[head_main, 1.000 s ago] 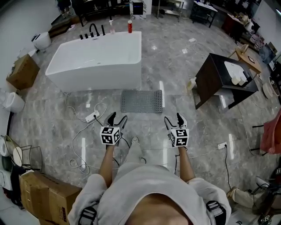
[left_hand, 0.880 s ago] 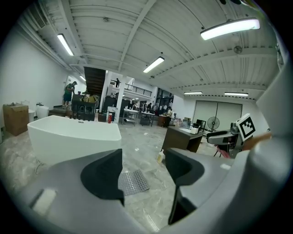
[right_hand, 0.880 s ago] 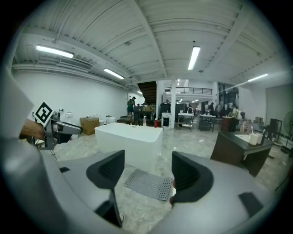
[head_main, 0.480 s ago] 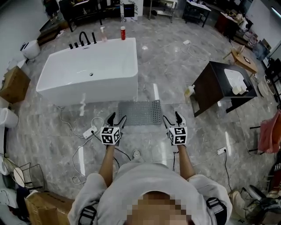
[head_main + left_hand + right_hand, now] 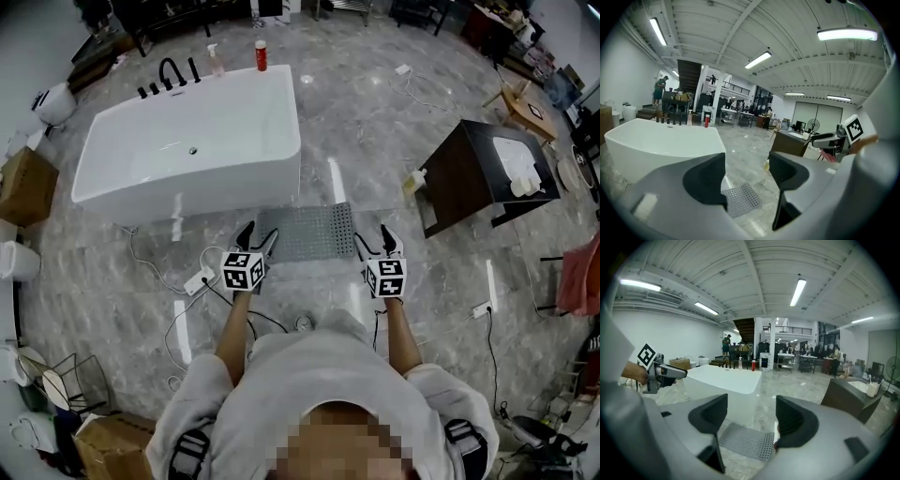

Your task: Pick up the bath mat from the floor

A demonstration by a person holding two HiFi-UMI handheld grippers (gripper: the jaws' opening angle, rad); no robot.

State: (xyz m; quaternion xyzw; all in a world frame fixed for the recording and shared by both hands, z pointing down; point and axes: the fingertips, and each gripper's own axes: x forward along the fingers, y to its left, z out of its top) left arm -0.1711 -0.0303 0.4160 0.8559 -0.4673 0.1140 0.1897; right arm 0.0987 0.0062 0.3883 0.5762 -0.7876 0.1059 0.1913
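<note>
Closer now than a second ago, the person has stepped up to the grey perforated rubber bath mat (image 5: 307,232), so both claws have gone from hanging well short of it to flanking its near edge. The mat lies flat on the glossy grey marble floor (image 5: 375,122), just in front of the white freestanding bathtub (image 5: 187,141). The left claw (image 5: 258,236) hovers by the mat's near left corner and the right claw (image 5: 374,242) by its near right corner. Both gripper views show the jaws standing apart with nothing between the pads, only the mat on the floor well below them.

The pickup itself has not begun, and the risks lie in the descent. A thin sheet lying flush on a hard, slick floor gives little edge to catch, so a pad could skate over the top or jam against the stone rather than slide under. The mat looks limp; a hold at one corner alone would probably let it fold and drag. A white power strip with loose cable (image 5: 199,279) lies near the left claw and could be snagged or stepped on.
</note>
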